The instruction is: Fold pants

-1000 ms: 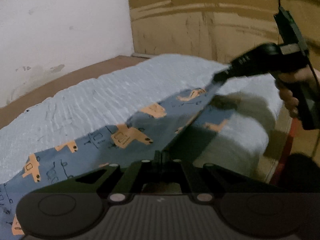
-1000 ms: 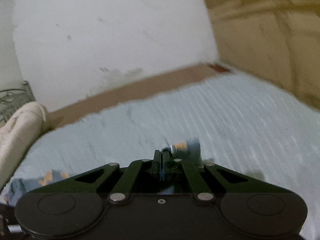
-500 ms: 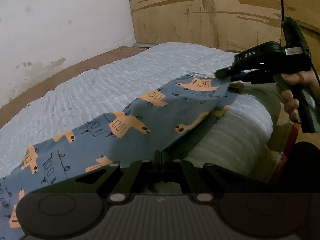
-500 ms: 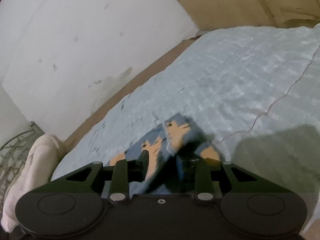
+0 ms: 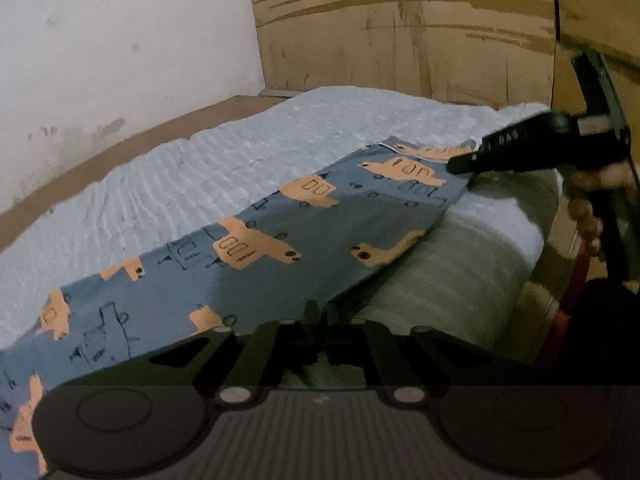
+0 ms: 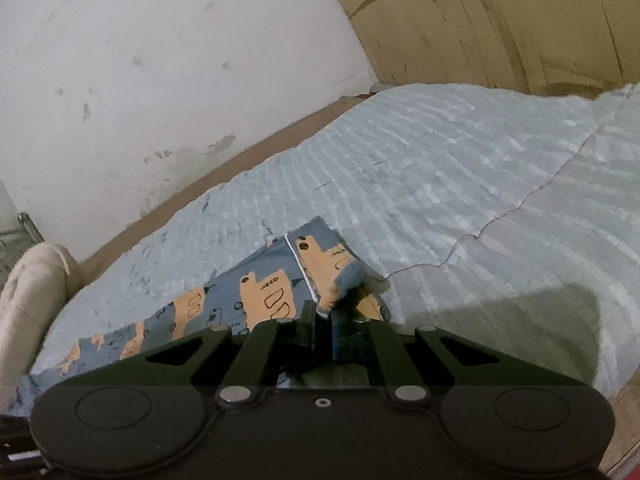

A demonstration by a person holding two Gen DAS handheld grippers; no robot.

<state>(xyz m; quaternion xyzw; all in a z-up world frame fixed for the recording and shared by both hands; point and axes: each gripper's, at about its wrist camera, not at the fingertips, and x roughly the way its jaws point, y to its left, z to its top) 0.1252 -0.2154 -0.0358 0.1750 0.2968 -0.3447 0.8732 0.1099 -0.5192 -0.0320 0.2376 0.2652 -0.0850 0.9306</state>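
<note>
Right gripper [image 6: 321, 316] is pinching the hem end of the pants [image 5: 280, 248], jaws just closing a bit on the fabric, and its black body reads "DAS". Left gripper [image 5: 320, 314] sits nearly closed, jaws just eased apart, at the pants' near edge, though I can't tell if it's holding the cloth. The blue pants with orange truck prints lie flat along the front edge of the pale blue bedspread [image 6: 460, 168].

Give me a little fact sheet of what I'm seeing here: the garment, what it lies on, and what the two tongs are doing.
garment: blue cotton pants with orange vehicle print, spread flat
surface: pale blue ribbed bedspread on a bed
left tongs: closed on the near edge of the pants, jaws just eased slightly
right tongs: pinching the white-piped hem corner
hand: grips the right tongs' handle
backdrop: white wall, brown cardboard panels
</note>
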